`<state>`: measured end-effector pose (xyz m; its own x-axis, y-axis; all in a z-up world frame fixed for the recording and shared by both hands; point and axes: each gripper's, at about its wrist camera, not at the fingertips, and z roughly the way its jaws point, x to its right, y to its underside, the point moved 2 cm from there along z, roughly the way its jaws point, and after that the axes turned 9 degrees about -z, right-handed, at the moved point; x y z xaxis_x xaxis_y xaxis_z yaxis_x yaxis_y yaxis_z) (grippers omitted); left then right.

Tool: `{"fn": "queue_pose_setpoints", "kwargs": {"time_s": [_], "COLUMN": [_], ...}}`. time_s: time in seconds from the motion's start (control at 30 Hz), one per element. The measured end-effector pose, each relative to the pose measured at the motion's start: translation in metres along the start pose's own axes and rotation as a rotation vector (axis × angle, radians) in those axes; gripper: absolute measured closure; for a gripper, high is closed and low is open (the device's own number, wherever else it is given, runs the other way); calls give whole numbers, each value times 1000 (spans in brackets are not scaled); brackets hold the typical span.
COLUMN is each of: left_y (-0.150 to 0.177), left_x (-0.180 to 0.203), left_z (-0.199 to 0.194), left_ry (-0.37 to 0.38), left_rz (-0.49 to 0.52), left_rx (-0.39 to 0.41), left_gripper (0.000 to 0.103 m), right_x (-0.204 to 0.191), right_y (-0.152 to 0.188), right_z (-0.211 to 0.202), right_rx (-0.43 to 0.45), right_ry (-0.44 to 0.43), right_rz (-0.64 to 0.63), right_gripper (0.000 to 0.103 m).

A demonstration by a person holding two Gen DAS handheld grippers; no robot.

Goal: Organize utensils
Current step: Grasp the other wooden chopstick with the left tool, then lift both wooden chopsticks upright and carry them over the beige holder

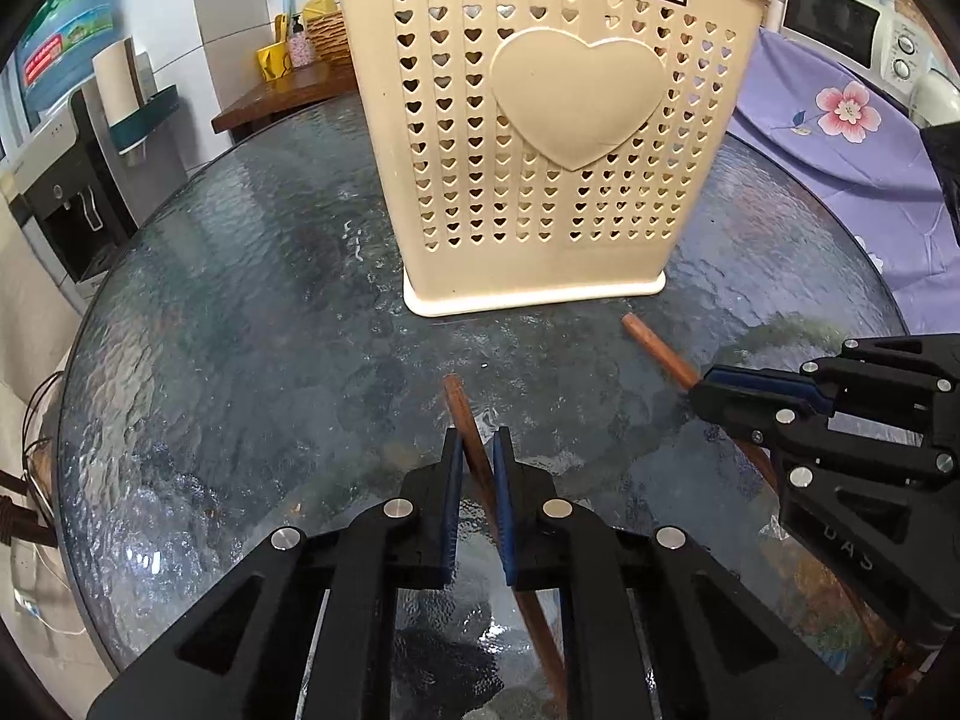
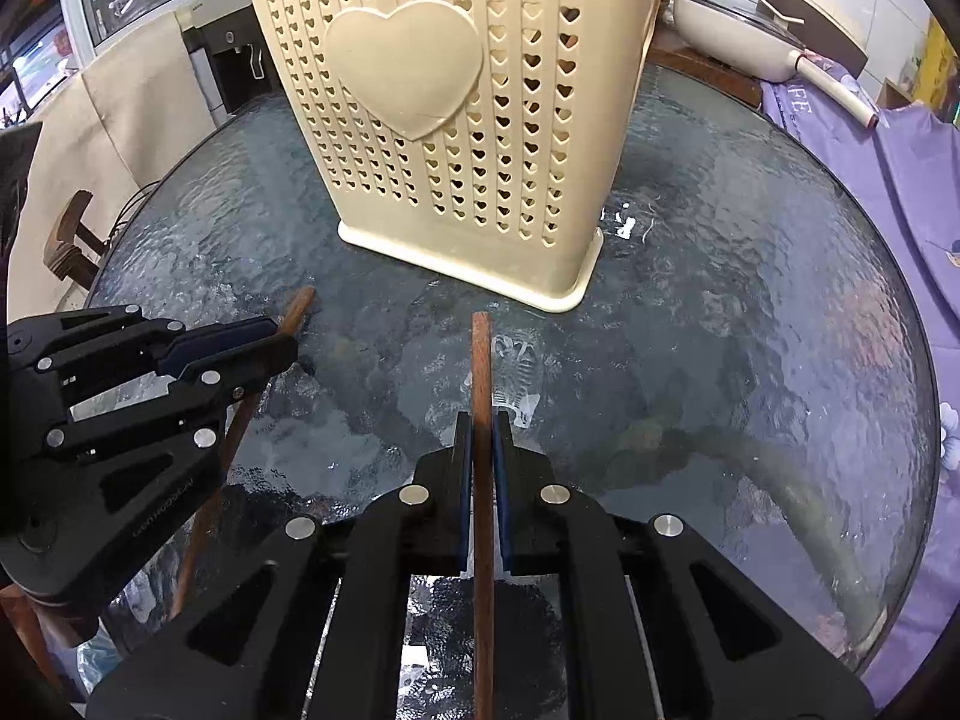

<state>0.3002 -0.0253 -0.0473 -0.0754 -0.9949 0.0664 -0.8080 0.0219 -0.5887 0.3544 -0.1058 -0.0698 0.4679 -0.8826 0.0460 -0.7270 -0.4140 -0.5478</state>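
A cream holder (image 1: pixel 540 120) with heart-shaped holes stands upright on the round glass table (image 1: pixel 240 300), straight ahead of both grippers. My left gripper (image 1: pixel 478 438) is shut on a brown wooden chopstick (image 1: pixel 457 399) whose tip points toward the holder. Just right of it, my right gripper (image 1: pixel 699 390) is shut on a second chopstick (image 1: pixel 654 348). In the right wrist view that chopstick (image 2: pixel 481 360) runs straight out between the pads of the right gripper (image 2: pixel 482 420), close to the holder (image 2: pixel 450 120). The left gripper (image 2: pixel 282 342) clamps its chopstick (image 2: pixel 300 306) at the left.
A purple flowered cloth (image 1: pixel 840 138) covers the surface right of the table, with a microwave (image 1: pixel 840 18) behind it. A water dispenser (image 1: pixel 72 180) stands at the left. A cream pan with a lid (image 2: pixel 780 18) sits at the back right.
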Motion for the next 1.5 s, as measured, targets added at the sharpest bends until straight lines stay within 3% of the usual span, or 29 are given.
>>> {"fn": "queue_pose_setpoints", "kwargs": {"time_s": [0.2, 0.53, 1.1, 1.5], "left_y": [-2, -5, -26, -40], "left_x": [-4, -11, -16, -10], "left_z": [-1, -39, -129, -160], "left_ry": [29, 98, 266, 268], "left_rz": [-28, -49, -88, -56], "left_rx": [2, 91, 255, 331], "left_gripper": [96, 96, 96, 96], "right_x": [-2, 1, 15, -2], "right_y": [3, 6, -9, -26], "right_z": [-3, -31, -128, -165], "right_rx": [24, 127, 383, 447], "right_ry": [-5, -61, -219, -209], "right_rz": [7, 36, 111, 54], "right_gripper": [95, 96, 96, 96]}}
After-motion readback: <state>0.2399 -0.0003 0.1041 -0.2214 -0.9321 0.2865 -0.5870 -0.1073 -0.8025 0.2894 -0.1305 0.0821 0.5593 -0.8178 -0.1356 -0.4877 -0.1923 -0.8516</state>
